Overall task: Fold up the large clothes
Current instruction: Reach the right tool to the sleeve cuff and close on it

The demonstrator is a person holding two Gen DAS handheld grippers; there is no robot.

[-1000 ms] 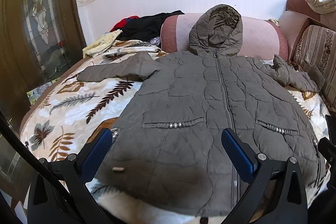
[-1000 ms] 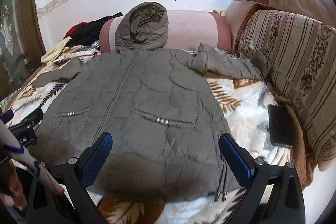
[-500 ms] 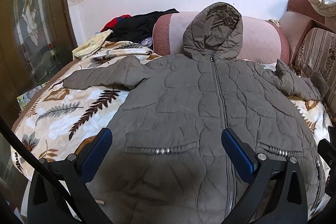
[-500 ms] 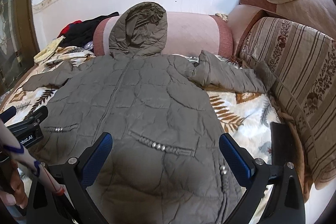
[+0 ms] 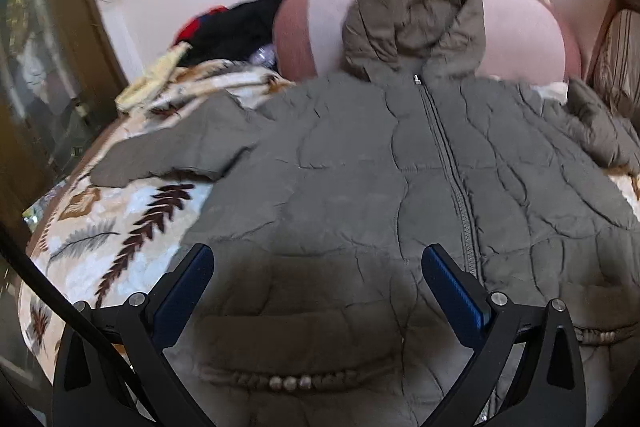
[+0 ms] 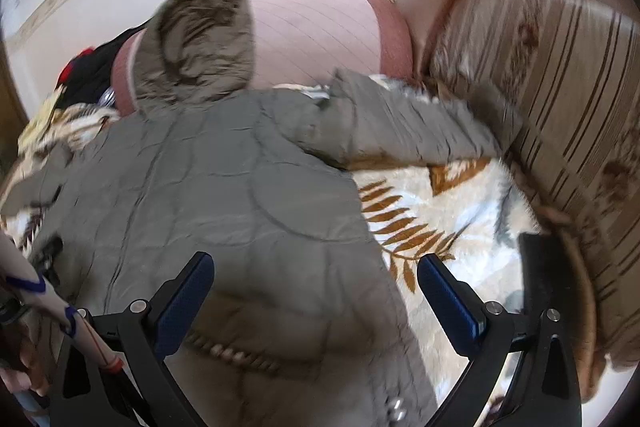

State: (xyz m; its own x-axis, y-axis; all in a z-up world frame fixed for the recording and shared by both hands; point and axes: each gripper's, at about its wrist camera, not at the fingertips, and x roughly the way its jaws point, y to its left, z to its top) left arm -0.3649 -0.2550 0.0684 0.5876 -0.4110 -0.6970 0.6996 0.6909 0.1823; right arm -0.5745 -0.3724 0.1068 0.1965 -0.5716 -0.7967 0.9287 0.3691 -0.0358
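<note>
A grey-green quilted hooded jacket (image 5: 360, 167) lies spread front-up on a leaf-patterned blanket (image 5: 120, 227), zipped, its hood (image 5: 416, 7) resting against a pink bolster. Its one sleeve (image 5: 172, 147) stretches out to the left, and the other sleeve (image 6: 412, 127) reaches toward the striped sofa. My left gripper (image 5: 318, 283) hovers open over the jacket's lower front, left of the zipper. My right gripper (image 6: 316, 283) hangs open above the jacket's right side edge (image 6: 368, 247) and the blanket (image 6: 440, 207). Nothing is between either pair of fingers. Both views are motion-blurred.
A pink bolster (image 5: 520, 39) backs the bed. Dark and red clothes (image 5: 240, 23) pile at the back left. A striped sofa back (image 6: 560, 107) stands on the right, with a dark flat object (image 6: 548, 275) beside it. A wooden door (image 5: 40, 67) stands left. A hand (image 6: 20, 367) shows at lower left.
Both grippers have moved forward over the jacket toward the hood; the jacket looms larger and its hem has left the views. Both stay open.
</note>
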